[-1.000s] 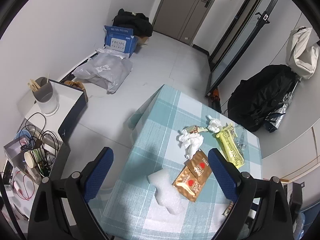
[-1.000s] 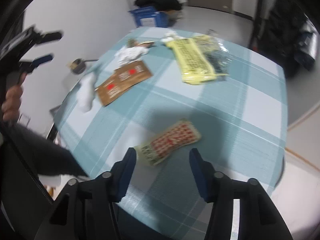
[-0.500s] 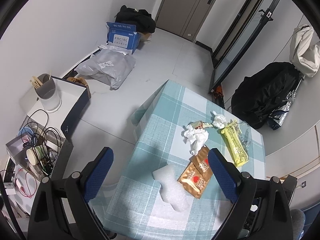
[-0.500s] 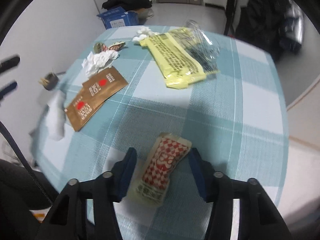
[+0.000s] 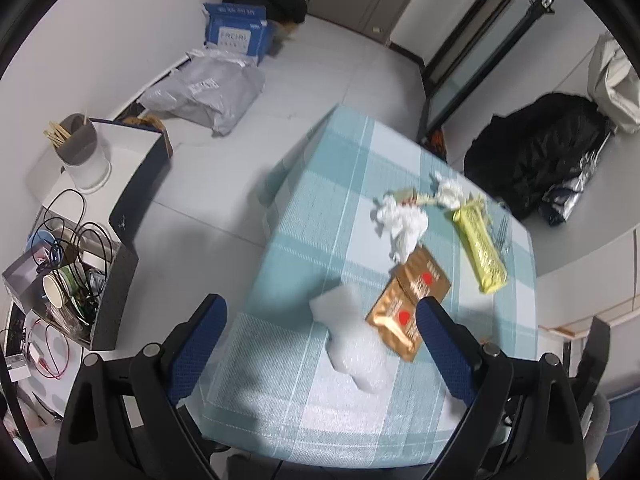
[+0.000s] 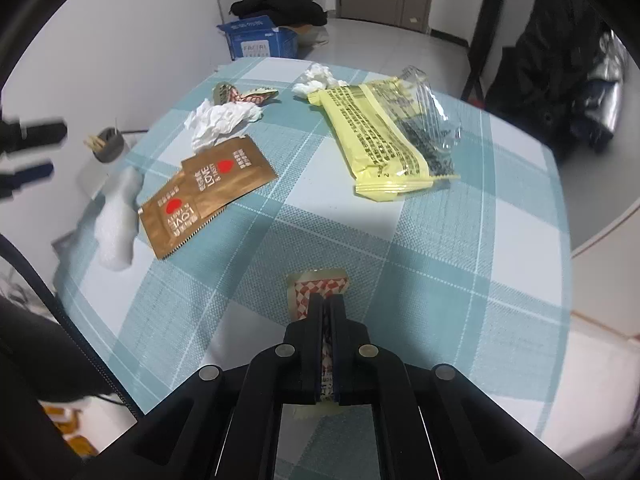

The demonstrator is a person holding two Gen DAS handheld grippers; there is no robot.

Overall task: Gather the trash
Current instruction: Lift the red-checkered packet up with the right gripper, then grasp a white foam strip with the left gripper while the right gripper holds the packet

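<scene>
Right claw (image 6: 328, 300) pinched tight, pointing steeply down; left claw (image 5: 320, 316) spread wide.

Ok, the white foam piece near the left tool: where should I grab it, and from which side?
Take the white foam piece at its narrower middle, coming straight down from above with the open left tool straddling it across its width. It lies flat on the checked tablecloth, and its long edges are free. Keep clear of the brown sachets beside it; they look close.
</scene>
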